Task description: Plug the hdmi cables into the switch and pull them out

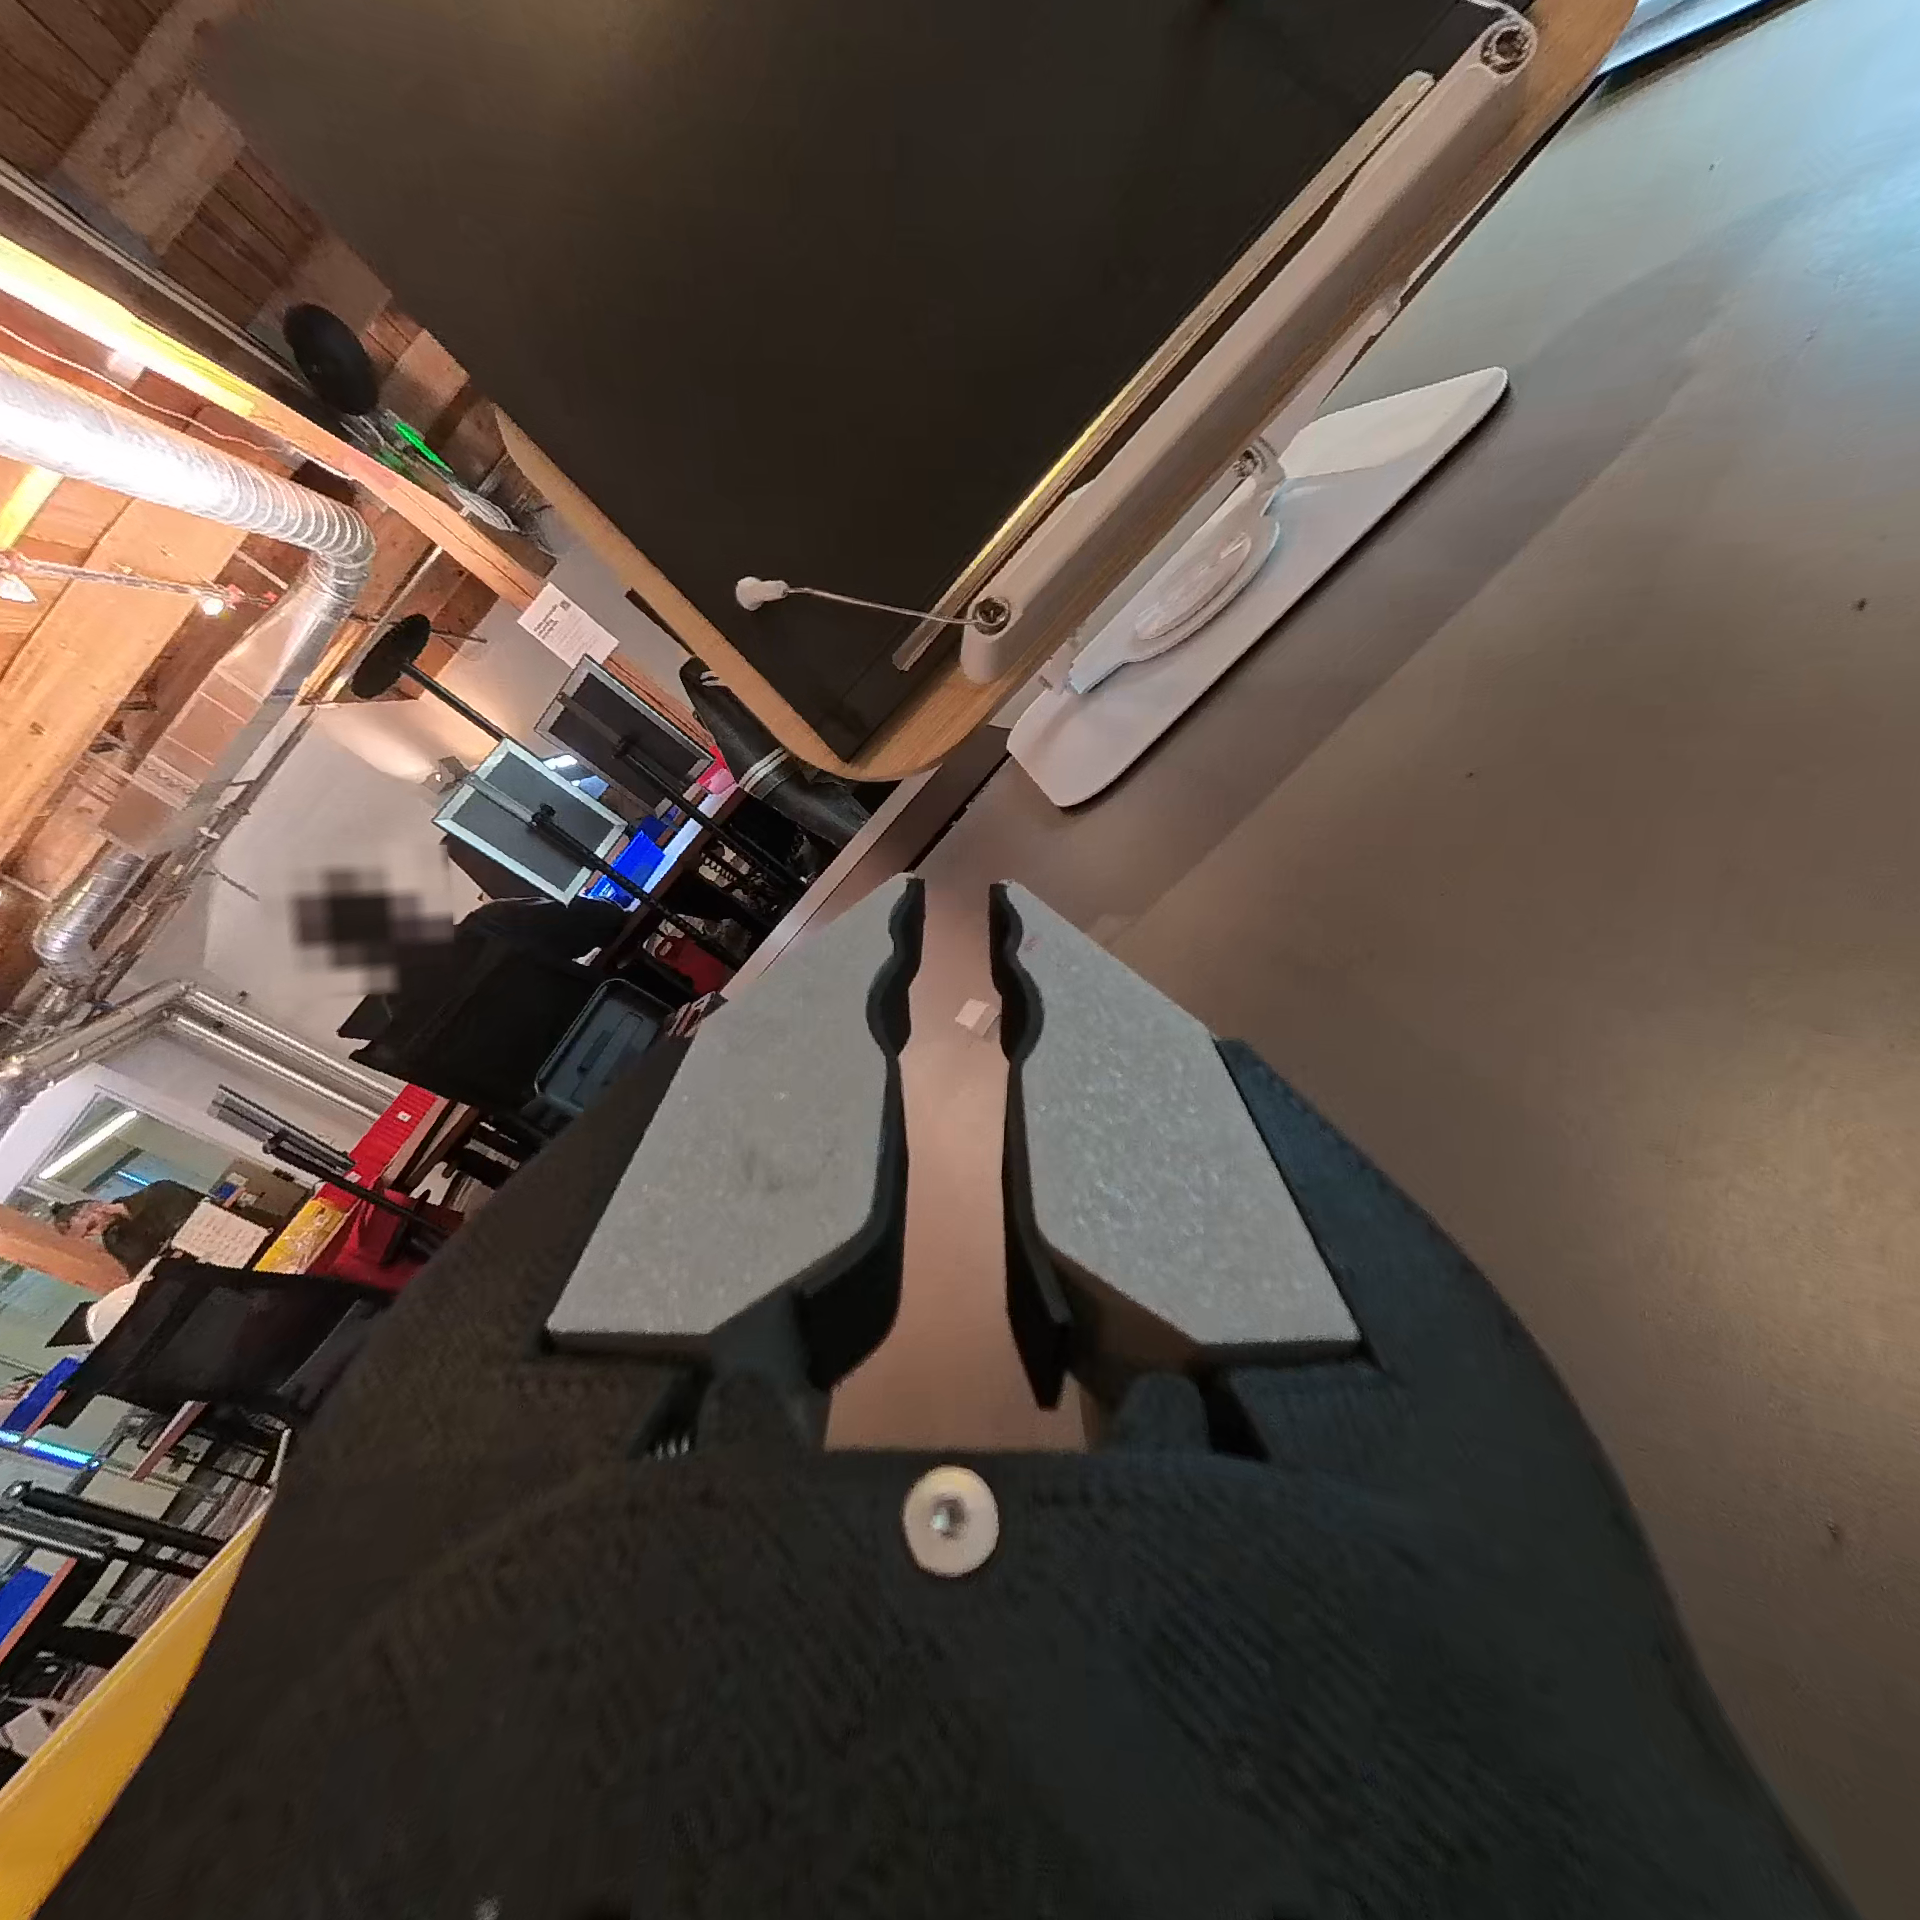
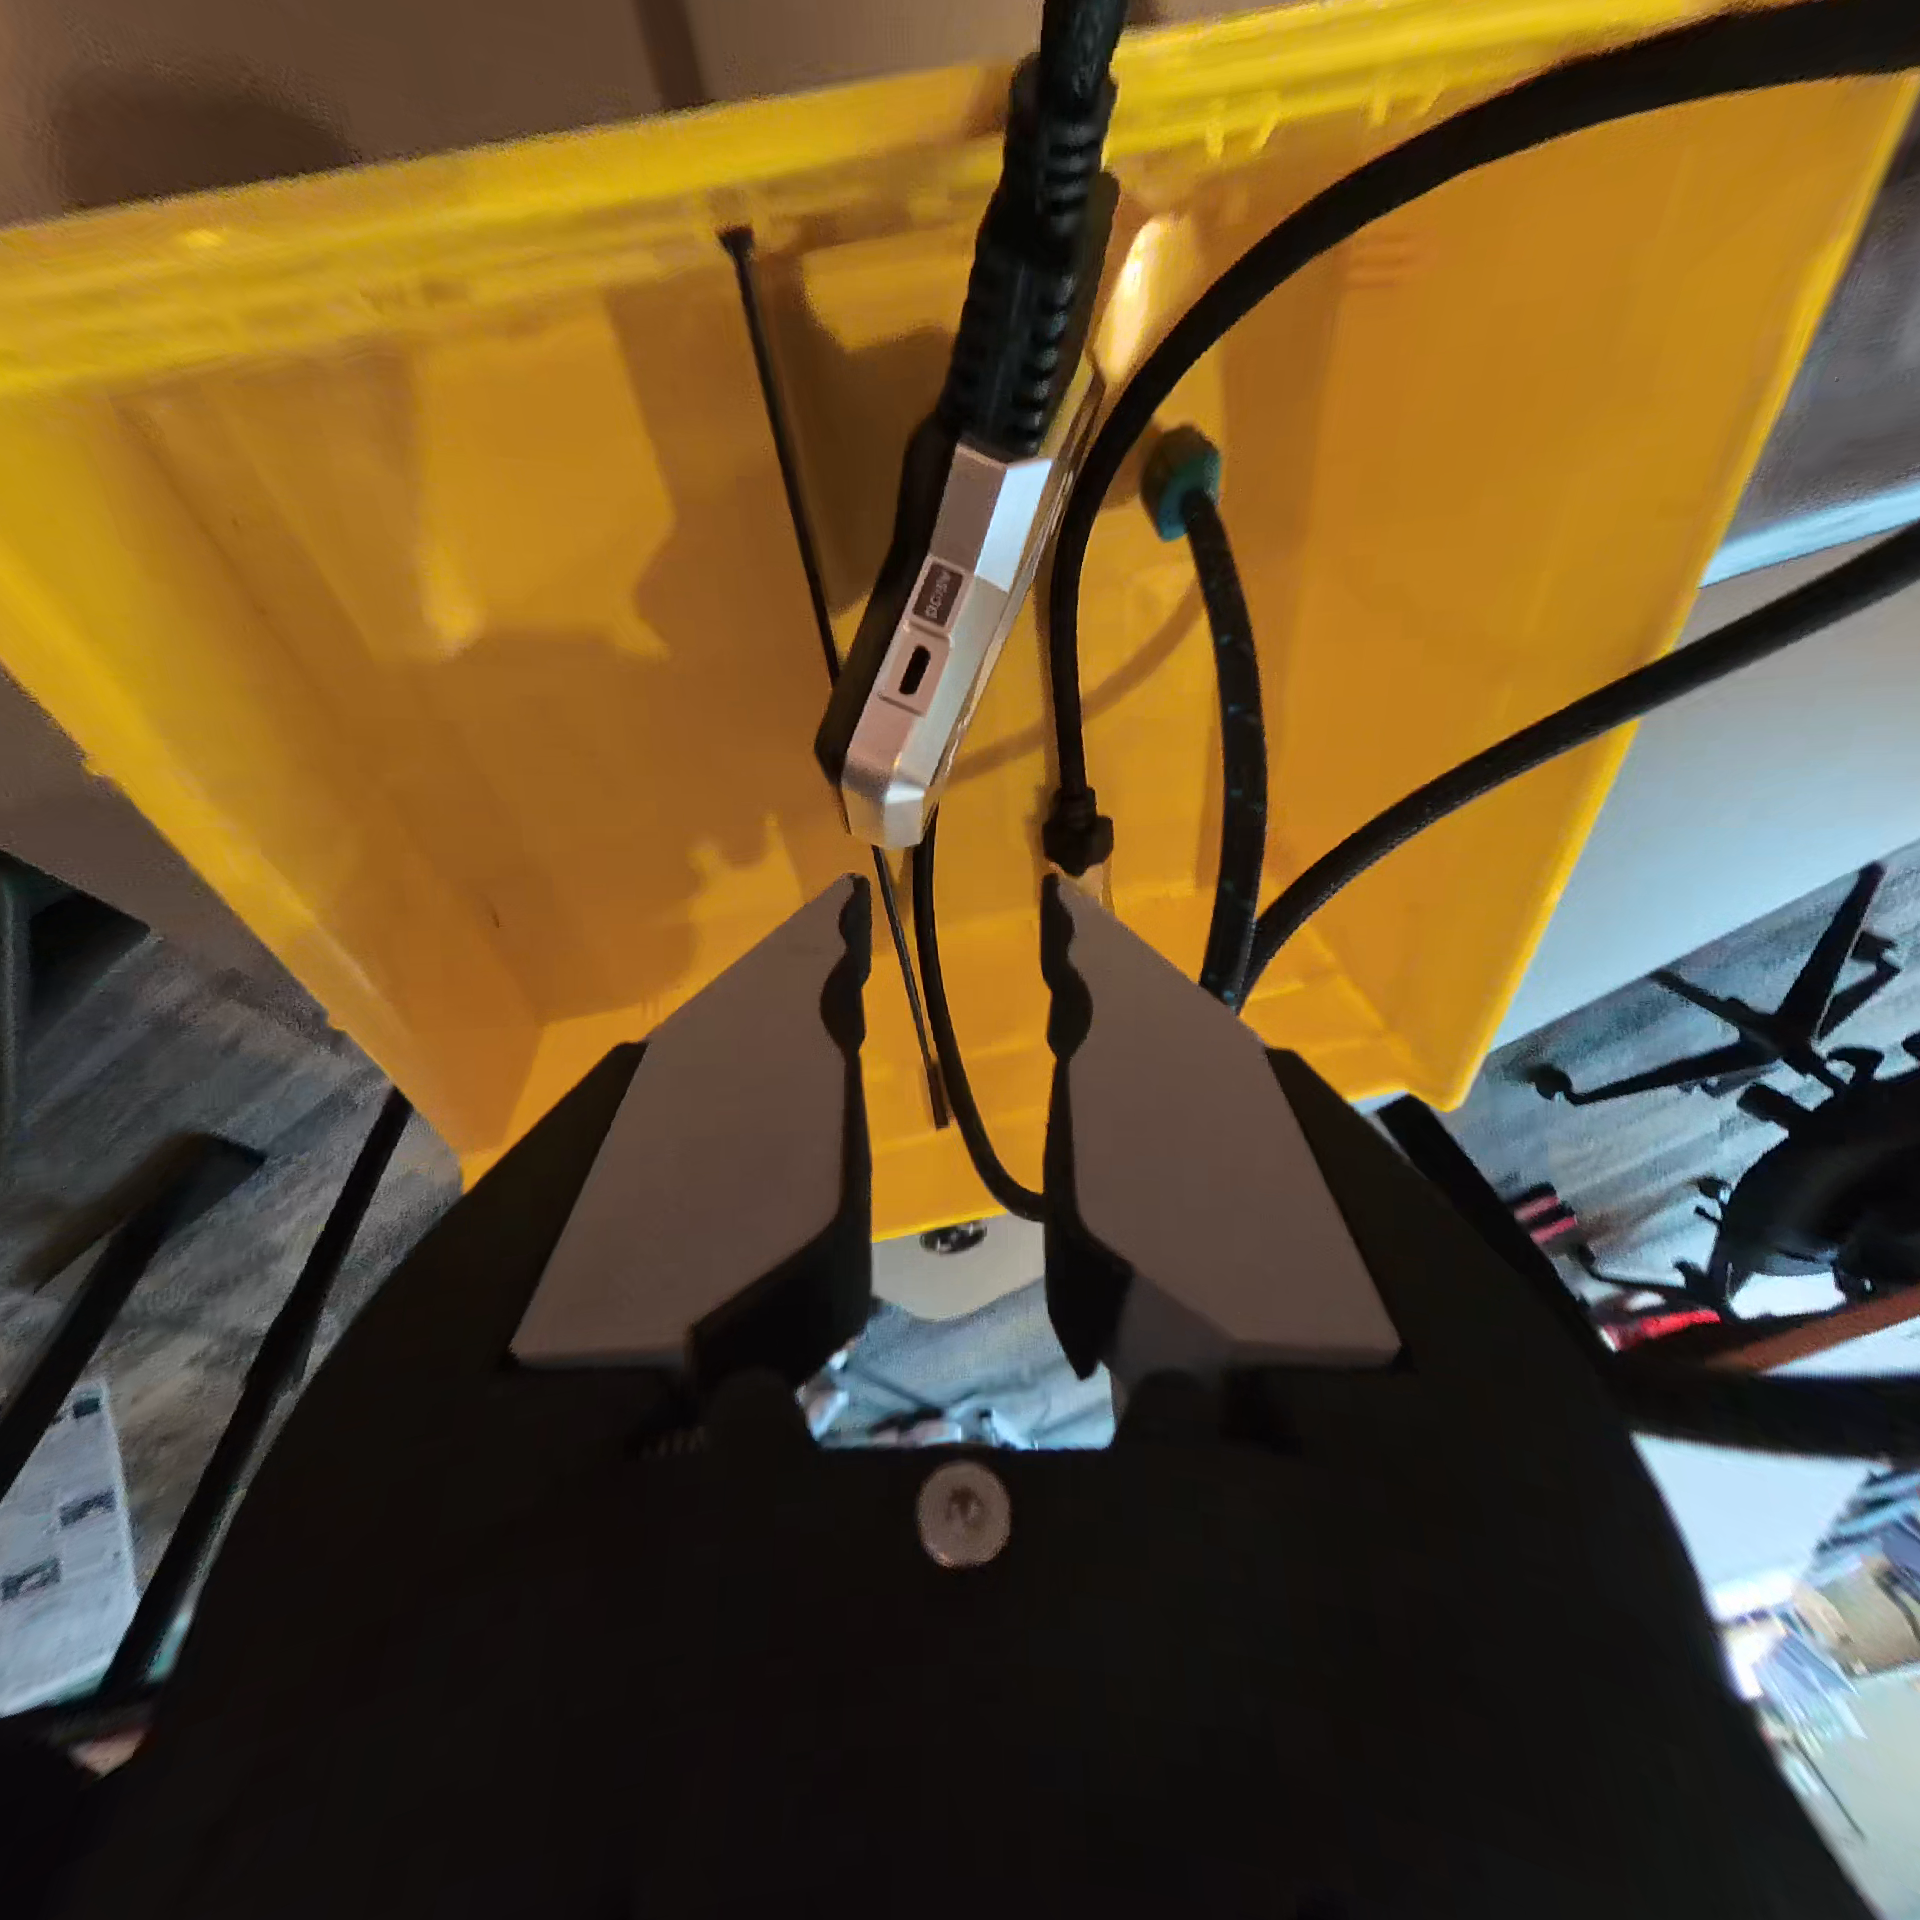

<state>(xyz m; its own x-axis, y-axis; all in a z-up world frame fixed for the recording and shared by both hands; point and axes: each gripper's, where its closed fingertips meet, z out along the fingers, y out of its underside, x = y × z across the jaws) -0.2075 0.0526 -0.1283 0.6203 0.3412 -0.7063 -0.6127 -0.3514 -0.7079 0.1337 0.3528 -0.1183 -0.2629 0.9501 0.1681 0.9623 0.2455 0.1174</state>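
My left wrist camera looked forward along its open fingers (image 1: 956, 904), rolled hard, low over the dark tabletop (image 1: 1558, 1039), with a monitor (image 1: 779, 343) near at twelve o'clock. My right wrist camera sat close to the yellow bin (image 2: 416, 623), the switch (image 2: 956, 634) just ahead at twelve. A yellow edge (image 1: 94, 1714) at the left view's seven o'clock could have been that bin.

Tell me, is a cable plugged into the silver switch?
Yes. A thick black cable goes into the top end of the switch; its small side port is empty.
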